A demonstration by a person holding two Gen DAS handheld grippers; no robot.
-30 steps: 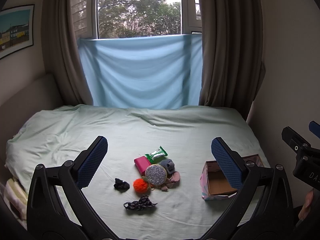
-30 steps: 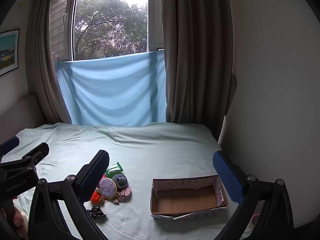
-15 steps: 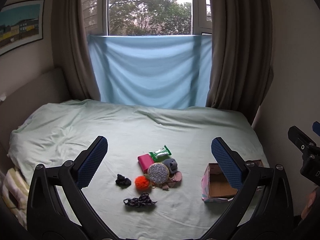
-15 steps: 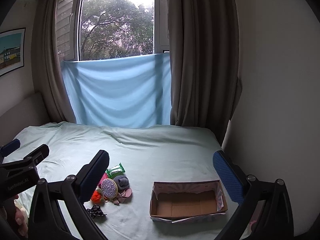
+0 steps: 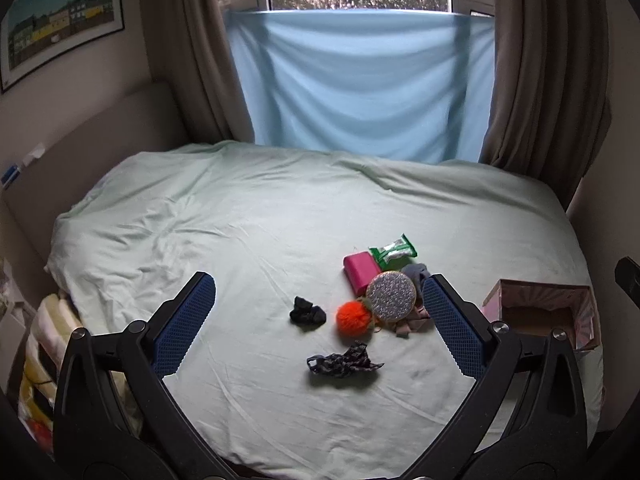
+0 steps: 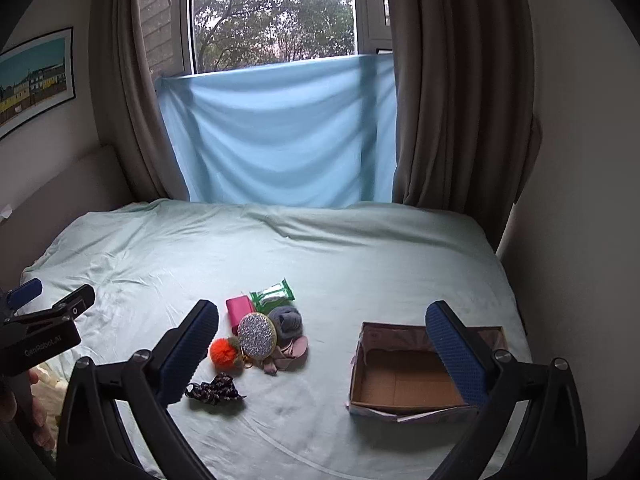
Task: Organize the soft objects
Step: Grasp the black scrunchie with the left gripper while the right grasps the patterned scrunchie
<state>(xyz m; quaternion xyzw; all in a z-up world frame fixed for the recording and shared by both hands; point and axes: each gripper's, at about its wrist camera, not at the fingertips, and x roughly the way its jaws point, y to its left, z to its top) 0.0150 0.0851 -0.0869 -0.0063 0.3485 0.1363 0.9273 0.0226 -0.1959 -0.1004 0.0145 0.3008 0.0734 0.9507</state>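
Observation:
A small pile lies on the pale green bed (image 5: 248,216): an orange pompom (image 5: 353,318), a glittery round pouch (image 5: 391,297), a pink pouch (image 5: 361,272), a green packet (image 5: 394,251), a grey cloth (image 5: 416,272), a black scrunchie (image 5: 306,315) and a dark patterned scrunchie (image 5: 344,363). An empty cardboard box (image 6: 412,380) sits to the right of the pile. My left gripper (image 5: 318,324) hangs open above the pile, holding nothing. In the right wrist view my right gripper (image 6: 322,354) is open between the pile (image 6: 256,336) and the box, also holding nothing.
A blue cloth (image 6: 280,136) hangs under the window between brown curtains (image 6: 460,88). A wall (image 6: 580,200) runs close along the bed's right side. Folded items (image 5: 44,344) are stacked off the bed's left edge. The left gripper's body (image 6: 40,332) and a hand show at the right view's left edge.
Both grippers have moved forward and tilted down towards the bed, so the pile and box appear larger and nearer. Both stay open.

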